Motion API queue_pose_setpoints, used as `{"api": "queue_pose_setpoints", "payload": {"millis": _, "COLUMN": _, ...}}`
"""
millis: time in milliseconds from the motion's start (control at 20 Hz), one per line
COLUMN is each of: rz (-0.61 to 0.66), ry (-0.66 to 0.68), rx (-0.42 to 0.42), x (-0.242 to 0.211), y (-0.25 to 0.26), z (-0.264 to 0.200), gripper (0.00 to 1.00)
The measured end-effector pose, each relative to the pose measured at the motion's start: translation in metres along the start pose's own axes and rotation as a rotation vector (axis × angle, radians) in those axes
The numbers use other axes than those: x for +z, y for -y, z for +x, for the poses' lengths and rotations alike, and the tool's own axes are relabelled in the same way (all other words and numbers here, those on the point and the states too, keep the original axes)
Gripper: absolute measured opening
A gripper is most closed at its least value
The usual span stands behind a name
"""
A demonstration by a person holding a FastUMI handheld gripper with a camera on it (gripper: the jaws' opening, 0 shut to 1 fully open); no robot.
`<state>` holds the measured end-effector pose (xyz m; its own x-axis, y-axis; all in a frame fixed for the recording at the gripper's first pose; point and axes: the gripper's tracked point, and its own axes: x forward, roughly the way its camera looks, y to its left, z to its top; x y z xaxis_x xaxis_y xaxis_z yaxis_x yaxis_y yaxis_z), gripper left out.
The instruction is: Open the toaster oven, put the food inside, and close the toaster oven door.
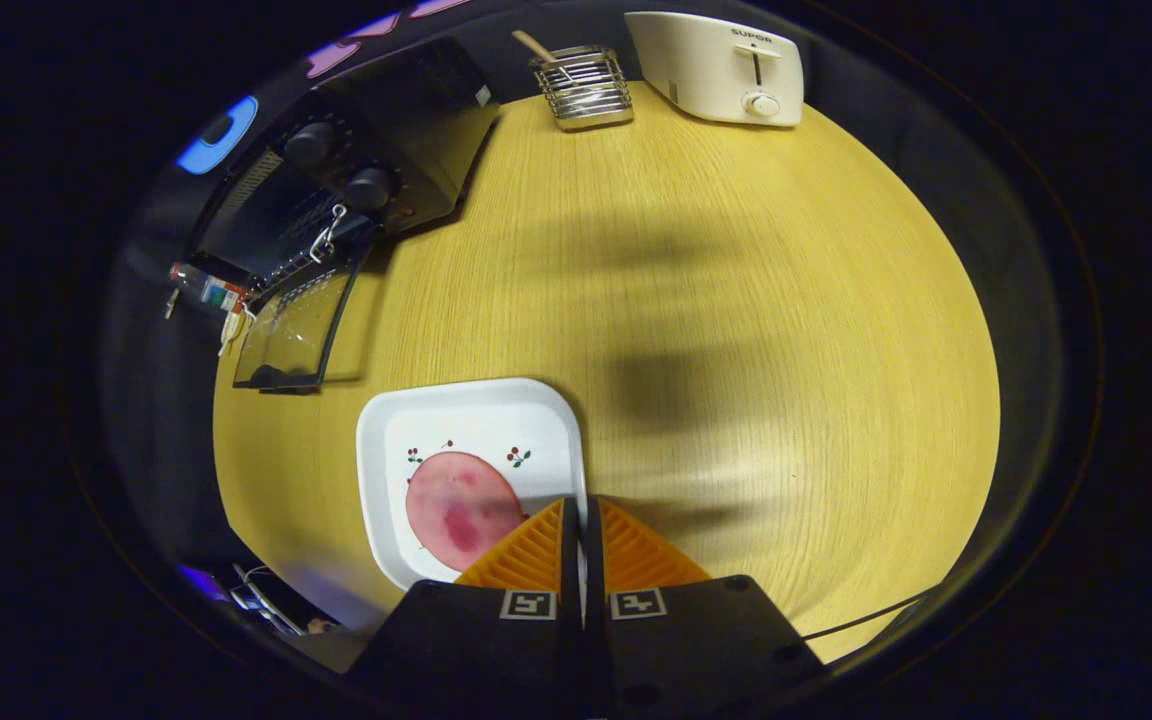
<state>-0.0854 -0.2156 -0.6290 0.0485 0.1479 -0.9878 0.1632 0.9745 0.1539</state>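
A white square plate [456,415] lies on the wooden table and carries a round pink slice of food [456,505]. My gripper [579,512] is shut on the plate's right rim, whose thin white edge shows between the two fingers. Beyond the plate, to the left, stands the black toaster oven [386,140] with two knobs. Its glass door [291,330] is folded down open toward the plate, and a wire rack shows inside.
A wire holder [584,88] with a wooden utensil stands at the table's far edge. A cream pop-up toaster [721,68] is to its right. Bare wooden tabletop [736,330] stretches to the right of the plate.
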Motion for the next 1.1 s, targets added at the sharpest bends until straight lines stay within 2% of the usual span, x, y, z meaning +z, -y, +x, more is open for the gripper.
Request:
{"api": "queue_pose_setpoints", "payload": {"millis": 150, "rz": 0.06, "ry": -0.031, "rx": 0.085, "x": -0.001, "y": -0.001, "z": -0.001, "gripper": 0.05}}
{"api": "queue_pose_setpoints", "payload": {"millis": 400, "rz": 0.219, "ry": -0.068, "rx": 0.317, "x": -0.011, "y": -0.01, "z": -0.004, "gripper": 0.05}}
{"api": "queue_pose_setpoints", "payload": {"millis": 550, "rz": 0.341, "ry": -0.056, "rx": 0.398, "x": -0.017, "y": -0.012, "z": -0.009, "gripper": 0.05}}
{"api": "queue_pose_setpoints", "payload": {"millis": 800, "rz": 0.457, "ry": 0.006, "rx": 0.466, "x": -0.013, "y": -0.019, "z": -0.024, "gripper": 0.05}}
{"api": "queue_pose_setpoints", "payload": {"millis": 1100, "rz": 0.526, "ry": 0.105, "rx": 0.519, "x": 0.003, "y": -0.061, "z": -0.069, "gripper": 0.05}}
